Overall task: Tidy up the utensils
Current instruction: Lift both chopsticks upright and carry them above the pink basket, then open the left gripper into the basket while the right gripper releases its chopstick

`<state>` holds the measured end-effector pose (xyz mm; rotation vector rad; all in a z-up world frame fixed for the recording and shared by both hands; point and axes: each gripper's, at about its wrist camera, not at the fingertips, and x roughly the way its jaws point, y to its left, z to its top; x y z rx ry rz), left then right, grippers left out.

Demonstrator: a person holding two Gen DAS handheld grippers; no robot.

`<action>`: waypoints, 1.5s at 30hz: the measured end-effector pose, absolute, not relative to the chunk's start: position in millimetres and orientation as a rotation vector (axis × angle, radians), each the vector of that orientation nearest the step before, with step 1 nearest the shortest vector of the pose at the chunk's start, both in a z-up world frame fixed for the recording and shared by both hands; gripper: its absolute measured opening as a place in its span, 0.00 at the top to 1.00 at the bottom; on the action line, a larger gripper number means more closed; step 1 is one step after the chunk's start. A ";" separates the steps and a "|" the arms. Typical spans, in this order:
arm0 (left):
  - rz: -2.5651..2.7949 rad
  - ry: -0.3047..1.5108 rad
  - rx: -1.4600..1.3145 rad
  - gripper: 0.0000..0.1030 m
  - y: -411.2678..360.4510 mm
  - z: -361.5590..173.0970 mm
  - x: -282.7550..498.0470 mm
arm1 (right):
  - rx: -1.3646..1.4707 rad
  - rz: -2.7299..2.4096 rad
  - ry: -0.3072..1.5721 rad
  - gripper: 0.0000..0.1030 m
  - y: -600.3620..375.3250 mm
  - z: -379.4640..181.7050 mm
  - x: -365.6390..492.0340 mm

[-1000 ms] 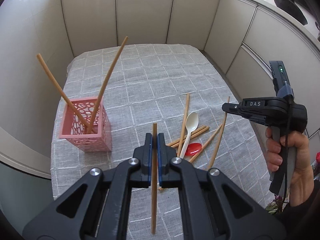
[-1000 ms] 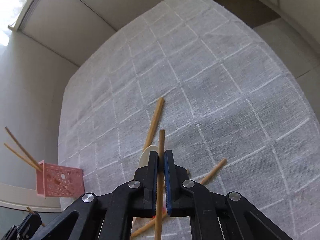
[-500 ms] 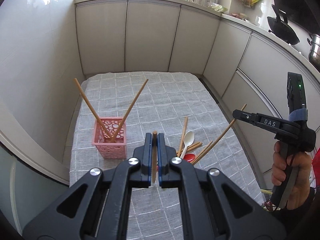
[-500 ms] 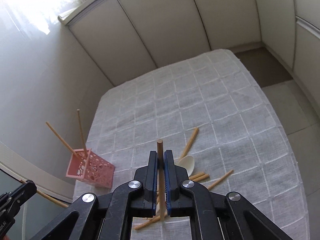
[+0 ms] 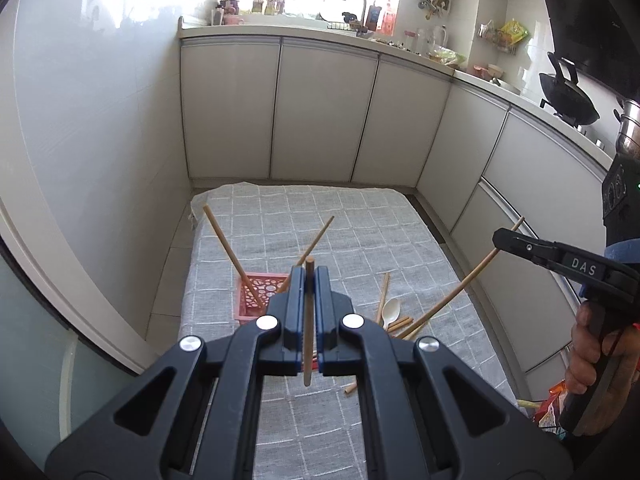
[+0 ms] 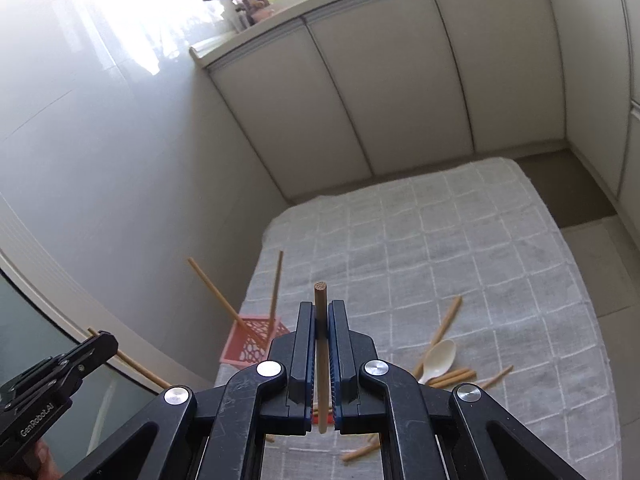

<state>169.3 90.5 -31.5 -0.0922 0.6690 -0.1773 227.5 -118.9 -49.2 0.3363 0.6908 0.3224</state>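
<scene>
Now, chopsticks: I count two leaning in the pink basket (image 5: 256, 292), one clamped in each claw, several loose on the cloth beside one white spoon (image 5: 391, 311)
Left gripper (image 5: 308, 280): raised high over the basket, closed on its chopstick (image 5: 307, 332)
Right gripper (image 6: 321, 320): raised, pinching the other chopstick (image 6: 321, 356) upright
Surface: grey checked tablecloth (image 5: 320, 216), white kitchen cabinets (image 5: 320, 108) around

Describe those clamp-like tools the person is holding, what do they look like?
Both are matte black plastic with blue finger pads and silver rivets. The left gripper reads "GenRobot.AI" on its side; the right gripper reads "DAS", with a green light. A bare hand grips its handle.
</scene>
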 end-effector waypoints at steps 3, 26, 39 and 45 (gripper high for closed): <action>-0.162 0.641 -0.093 0.95 97.5 -21.0 169.1 | 0.324 0.360 0.656 0.95 -106.5 -31.3 222.4; -0.055 0.586 -0.019 0.95 104.4 -33.6 247.3 | 0.295 0.438 0.602 0.95 -21.0 -34.4 292.4; -0.089 0.761 -0.008 0.95 102.0 -80.5 278.1 | 0.279 0.407 0.716 0.95 -3.5 -94.7 328.8; -0.122 0.806 -0.021 0.95 96.6 -87.1 288.5 | 0.292 0.398 0.744 0.94 -6.1 -108.5 333.8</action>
